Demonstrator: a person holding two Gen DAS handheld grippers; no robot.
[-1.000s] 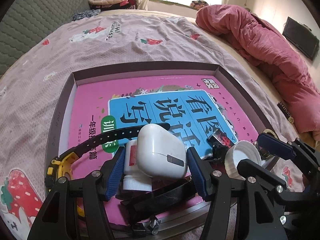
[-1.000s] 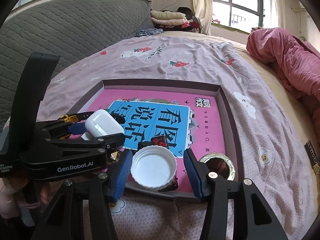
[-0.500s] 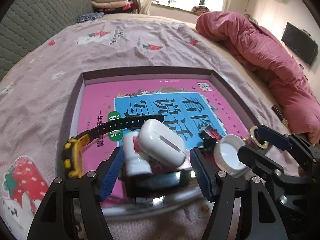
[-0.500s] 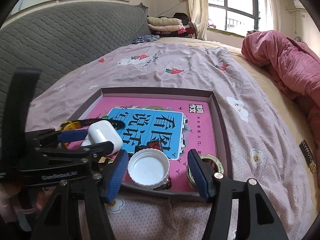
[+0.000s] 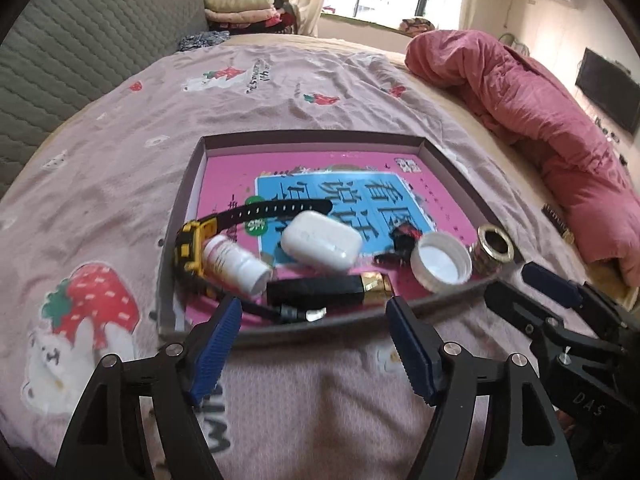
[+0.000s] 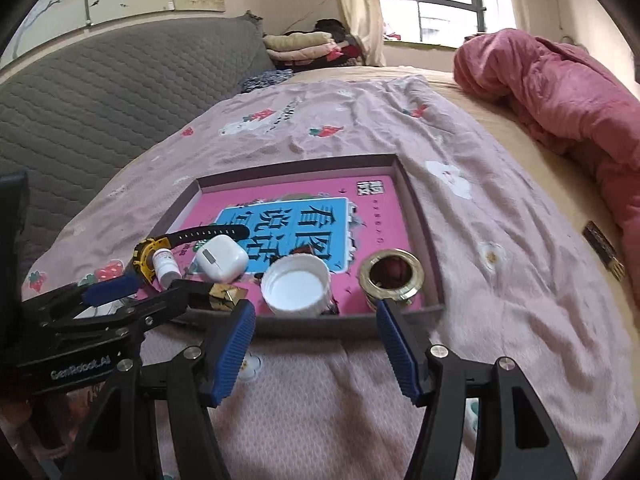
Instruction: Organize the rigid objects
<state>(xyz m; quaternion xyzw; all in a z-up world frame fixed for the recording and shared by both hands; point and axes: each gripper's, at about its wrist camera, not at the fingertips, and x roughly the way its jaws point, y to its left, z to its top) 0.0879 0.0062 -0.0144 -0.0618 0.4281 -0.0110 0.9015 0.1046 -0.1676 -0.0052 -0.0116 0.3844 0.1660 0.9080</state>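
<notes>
both grippers, left (image 5: pixel 312 344) & right (image 6: pixel 314 344), just opened, empty. back off w/o bumping the tray (image 5: pixel 452 160). cap (image 6: pixel 296 286) sits inside.

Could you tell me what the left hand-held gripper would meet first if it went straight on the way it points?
Probably the near wall of the tray, then the black-and-gold tube just behind it; depth is uncertain.

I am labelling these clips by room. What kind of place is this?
Most likely a bedroom: a pink strawberry-print bed sheet, a rumpled red quilt, and a grey quilted headboard behind it.
</notes>
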